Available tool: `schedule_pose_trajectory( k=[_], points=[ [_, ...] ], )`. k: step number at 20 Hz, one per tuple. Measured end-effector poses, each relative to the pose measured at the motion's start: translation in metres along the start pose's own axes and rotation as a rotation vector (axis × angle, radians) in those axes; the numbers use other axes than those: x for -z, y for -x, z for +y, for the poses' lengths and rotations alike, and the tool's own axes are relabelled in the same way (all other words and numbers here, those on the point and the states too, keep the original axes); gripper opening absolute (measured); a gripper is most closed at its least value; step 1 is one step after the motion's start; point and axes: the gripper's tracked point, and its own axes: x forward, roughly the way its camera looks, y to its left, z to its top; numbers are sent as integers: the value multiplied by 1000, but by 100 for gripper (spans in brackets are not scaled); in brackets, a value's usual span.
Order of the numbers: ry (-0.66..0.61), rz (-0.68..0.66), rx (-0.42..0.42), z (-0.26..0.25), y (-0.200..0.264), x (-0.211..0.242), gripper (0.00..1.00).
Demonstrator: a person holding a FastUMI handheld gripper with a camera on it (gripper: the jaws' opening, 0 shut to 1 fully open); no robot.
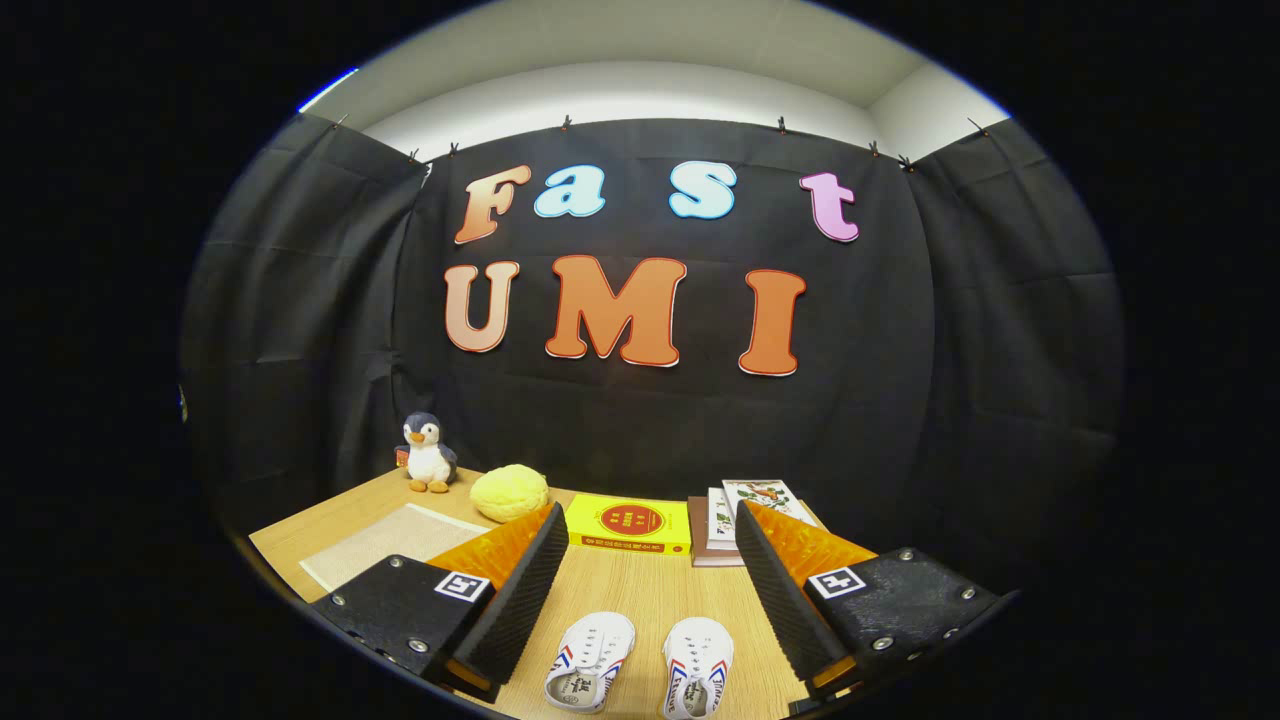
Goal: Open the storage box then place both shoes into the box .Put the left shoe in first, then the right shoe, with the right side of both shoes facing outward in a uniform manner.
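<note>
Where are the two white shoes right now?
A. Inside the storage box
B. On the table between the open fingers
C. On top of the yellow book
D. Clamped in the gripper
B: the two white shoes lie side by side on the wooden table, in the gap between the fingers of the gripper, which stand wide apart and touch neither shoe; the yellow book lies beyond them.

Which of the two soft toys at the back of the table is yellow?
The round plush beside the penguin, nearer the yellow book; the penguin is grey and white.
</note>
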Motion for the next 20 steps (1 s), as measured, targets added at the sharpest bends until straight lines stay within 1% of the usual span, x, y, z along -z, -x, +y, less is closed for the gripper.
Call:
schedule_pose_trajectory(
  k=[4, 10, 13, 15, 20],
  points=[
    [-7, 8, -2, -1, -1, 2, 100],
    [-39, 46, -55, 12, -7, 16, 100],
    [-101, 95, -125, 29, -16, 33, 100],
    [-164, 157, -175, 40, -24, 53, 100],
    [-396, 362, -331, 74, -37, 108, 99]
  ],
)
